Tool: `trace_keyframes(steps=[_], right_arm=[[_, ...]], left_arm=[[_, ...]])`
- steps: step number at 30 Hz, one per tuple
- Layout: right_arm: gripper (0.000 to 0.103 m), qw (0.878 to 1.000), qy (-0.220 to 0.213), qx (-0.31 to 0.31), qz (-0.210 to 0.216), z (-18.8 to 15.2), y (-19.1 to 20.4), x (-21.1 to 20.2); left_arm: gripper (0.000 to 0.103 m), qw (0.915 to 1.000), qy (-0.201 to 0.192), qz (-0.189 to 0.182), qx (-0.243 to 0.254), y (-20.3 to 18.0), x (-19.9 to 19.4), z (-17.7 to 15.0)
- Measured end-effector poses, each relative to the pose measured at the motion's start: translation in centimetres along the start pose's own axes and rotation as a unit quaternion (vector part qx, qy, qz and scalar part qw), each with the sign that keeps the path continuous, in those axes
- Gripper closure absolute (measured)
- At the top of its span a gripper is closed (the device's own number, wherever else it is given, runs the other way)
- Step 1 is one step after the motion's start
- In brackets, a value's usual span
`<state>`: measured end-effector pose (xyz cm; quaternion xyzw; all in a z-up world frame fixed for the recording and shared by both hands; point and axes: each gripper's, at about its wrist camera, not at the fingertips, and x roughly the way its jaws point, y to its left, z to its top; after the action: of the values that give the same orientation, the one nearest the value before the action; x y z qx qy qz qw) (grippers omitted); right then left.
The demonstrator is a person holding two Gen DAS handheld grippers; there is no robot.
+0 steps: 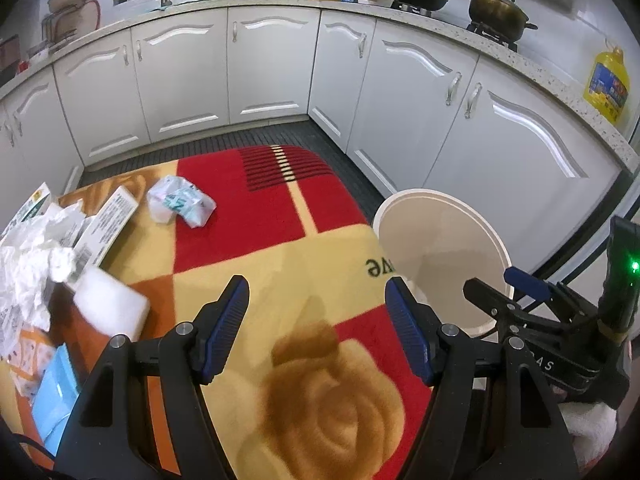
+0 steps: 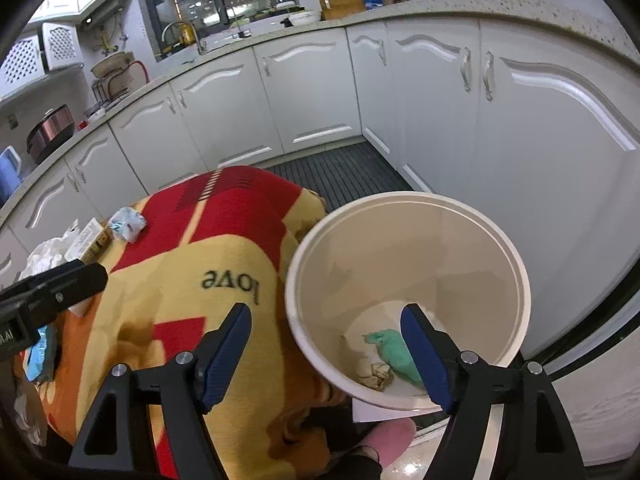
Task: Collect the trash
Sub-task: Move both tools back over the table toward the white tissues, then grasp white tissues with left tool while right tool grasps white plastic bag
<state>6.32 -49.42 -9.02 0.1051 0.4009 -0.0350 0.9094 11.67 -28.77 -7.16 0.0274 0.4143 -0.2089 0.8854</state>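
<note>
My left gripper (image 1: 317, 286) is open and empty above a red and yellow blanket (image 1: 280, 264) spread over a table. Trash lies at the blanket's left: a crumpled printed wrapper (image 1: 180, 200), white crumpled paper (image 1: 28, 268), flat cartons (image 1: 108, 224), a white foam block (image 1: 110, 306) and a blue packet (image 1: 56, 392). A cream bin (image 1: 420, 193) stands off the table's right side. My right gripper (image 2: 327, 312) is open with nothing held, one finger over the bin (image 2: 400, 197). Inside it lie a green wad (image 2: 390, 348), a brown paper wad (image 2: 374, 372) and white paper.
White kitchen cabinets (image 1: 272, 64) wrap around the back and right, with a dark ribbed floor mat (image 2: 340, 172) before them. A yellow oil bottle (image 1: 608, 84) sits on the right counter. A person's pink slipper (image 2: 390, 438) shows beside the bin's base.
</note>
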Motion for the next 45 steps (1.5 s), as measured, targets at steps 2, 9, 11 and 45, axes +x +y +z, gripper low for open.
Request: trace_keyframes(steps=[2, 9, 11, 45], right_arm=[[0.028, 1.000, -0.001, -0.005, 0.003, 0.0, 0.7, -0.1], [0.028, 0.999, -0.002, -0.038, 0.017, -0.2, 4.4, -0.7], [0.027, 0.999, -0.001, -0.044, 0.022, -0.2, 5.3, -0.7], [0.015, 0.978, 0.043, -0.164, 0.119, 4.2, 20.3, 5.8]], left_arm=[[0.033, 1.0000, -0.003, 0.002, -0.001, 0.4, -0.5, -0.3], [0.033, 0.9997, -0.009, 0.005, -0.022, 3.0, -2.6, -1.4], [0.033, 0.9996, -0.011, 0.008, -0.024, 3.8, -3.3, -1.6], [0.033, 0.9919, 0.005, 0.073, -0.103, 23.7, -5.8, -0.8]])
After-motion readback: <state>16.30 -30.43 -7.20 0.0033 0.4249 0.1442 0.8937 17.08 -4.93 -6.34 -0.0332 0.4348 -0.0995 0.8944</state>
